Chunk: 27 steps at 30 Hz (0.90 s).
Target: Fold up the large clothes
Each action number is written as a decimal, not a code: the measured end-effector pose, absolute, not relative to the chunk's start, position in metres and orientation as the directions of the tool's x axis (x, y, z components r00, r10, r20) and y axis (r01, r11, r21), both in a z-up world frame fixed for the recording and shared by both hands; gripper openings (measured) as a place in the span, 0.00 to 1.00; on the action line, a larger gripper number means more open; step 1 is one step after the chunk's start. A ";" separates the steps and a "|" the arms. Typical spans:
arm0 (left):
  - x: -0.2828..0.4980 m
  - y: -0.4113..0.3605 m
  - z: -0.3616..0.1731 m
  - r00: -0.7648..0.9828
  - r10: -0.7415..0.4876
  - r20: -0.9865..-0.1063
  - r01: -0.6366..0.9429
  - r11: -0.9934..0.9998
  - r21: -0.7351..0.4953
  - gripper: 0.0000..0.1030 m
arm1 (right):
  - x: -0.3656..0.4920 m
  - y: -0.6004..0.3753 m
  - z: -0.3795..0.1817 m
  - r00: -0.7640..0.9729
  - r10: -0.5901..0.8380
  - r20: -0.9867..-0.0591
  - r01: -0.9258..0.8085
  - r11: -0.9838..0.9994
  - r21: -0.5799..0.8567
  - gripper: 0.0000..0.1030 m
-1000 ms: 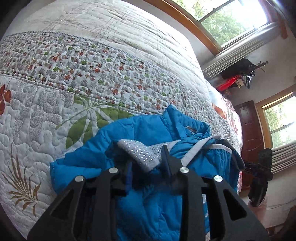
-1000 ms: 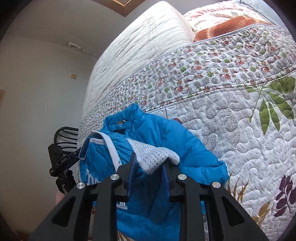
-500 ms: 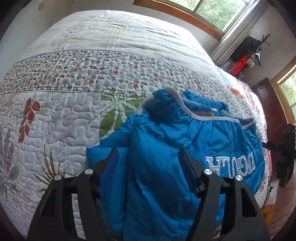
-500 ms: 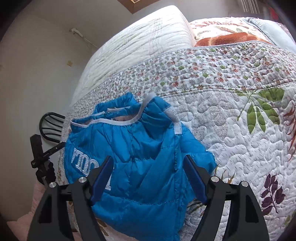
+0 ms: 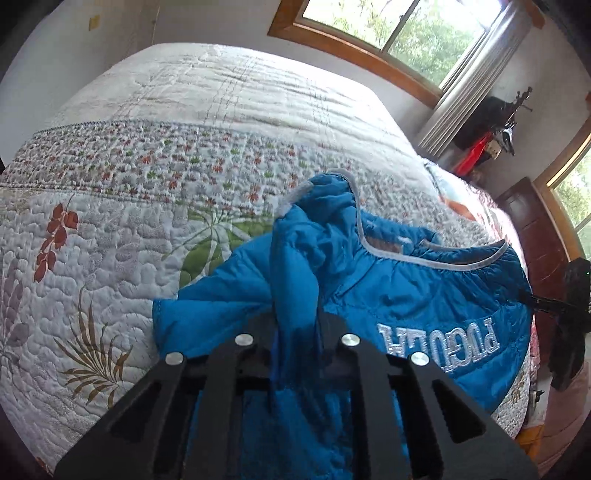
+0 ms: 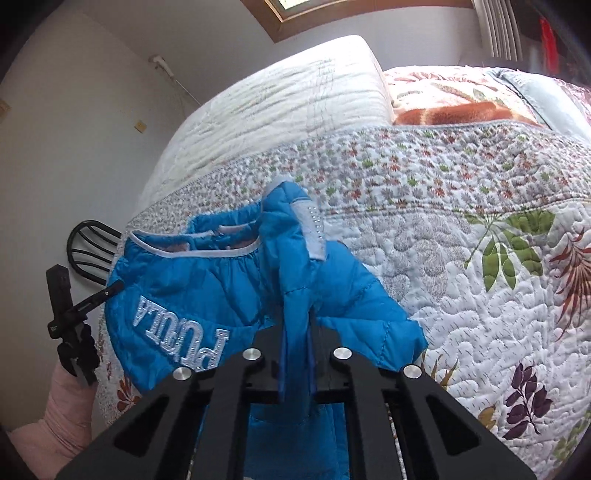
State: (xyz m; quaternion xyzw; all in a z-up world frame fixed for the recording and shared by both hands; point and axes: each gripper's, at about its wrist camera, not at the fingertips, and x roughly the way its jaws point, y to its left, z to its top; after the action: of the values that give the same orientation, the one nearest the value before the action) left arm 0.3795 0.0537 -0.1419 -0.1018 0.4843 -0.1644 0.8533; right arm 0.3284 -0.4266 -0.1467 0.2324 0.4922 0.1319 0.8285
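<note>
Bedroom with quilt over the bed, windows behind. Left gripper clamped on a raised fold of the blue jacket, right gripper likewise pinching a fold of the jacket, fabric bunched and standing up between each pair of jaws. Jacket spread on the quilt's near edge, white lettering upside down, grey-trimmed hem toward the far side; beyond the jacket a flowered band of quilt, past its side a black tripod off the bed.
</note>
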 end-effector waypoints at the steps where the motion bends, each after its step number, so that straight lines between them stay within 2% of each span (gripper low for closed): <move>1: 0.379 0.053 -0.133 0.505 -0.377 -0.777 0.184 0.926 -0.330 0.11 | 0.331 -0.427 -0.139 0.498 0.451 -0.740 0.004 0.853 0.522 0.07; 6: 0.398 0.047 -0.114 0.574 -0.333 -0.748 0.164 0.942 -0.294 0.11 | 0.357 -0.433 -0.129 0.523 0.434 -0.734 0.033 0.850 0.526 0.07; 11: 0.435 0.050 -0.167 0.445 -0.286 -0.849 0.097 0.957 -0.272 0.13 | 0.383 -0.438 -0.184 0.422 0.399 -0.814 0.146 0.856 0.495 0.07; 13: 0.441 0.052 -0.194 0.401 -0.257 -0.879 0.080 0.966 -0.246 0.17 | 0.387 -0.438 -0.209 0.380 0.387 -0.840 0.180 0.860 0.478 0.07; 15: 0.442 0.053 -0.208 0.387 -0.249 -0.888 0.081 0.968 -0.236 0.26 | 0.385 -0.439 -0.228 0.353 0.404 -0.844 0.207 0.846 0.492 0.08; 20: 0.444 0.057 -0.214 0.370 -0.248 -0.895 0.062 0.968 -0.242 0.37 | 0.381 -0.438 -0.242 0.345 0.419 -0.840 0.226 0.831 0.508 0.13; 23: 0.438 0.062 -0.203 0.364 -0.237 -0.901 0.041 0.970 -0.239 0.44 | 0.368 -0.443 -0.224 0.363 0.390 -0.846 0.228 0.843 0.487 0.24; 25: 0.426 0.066 -0.189 0.374 -0.252 -0.893 0.041 0.966 -0.256 0.51 | 0.354 -0.446 -0.210 0.384 0.381 -0.841 0.214 0.849 0.482 0.27; 27: 0.411 0.071 -0.175 0.390 -0.274 -0.879 0.059 0.960 -0.273 0.58 | 0.339 -0.449 -0.199 0.400 0.389 -0.830 0.197 0.848 0.492 0.37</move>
State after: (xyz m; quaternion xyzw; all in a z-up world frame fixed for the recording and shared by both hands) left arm 0.4106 0.0710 -0.1749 -0.0992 0.5429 -0.1004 0.8279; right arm 0.3387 -0.4493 -0.1987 0.2689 0.5443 0.0607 0.7923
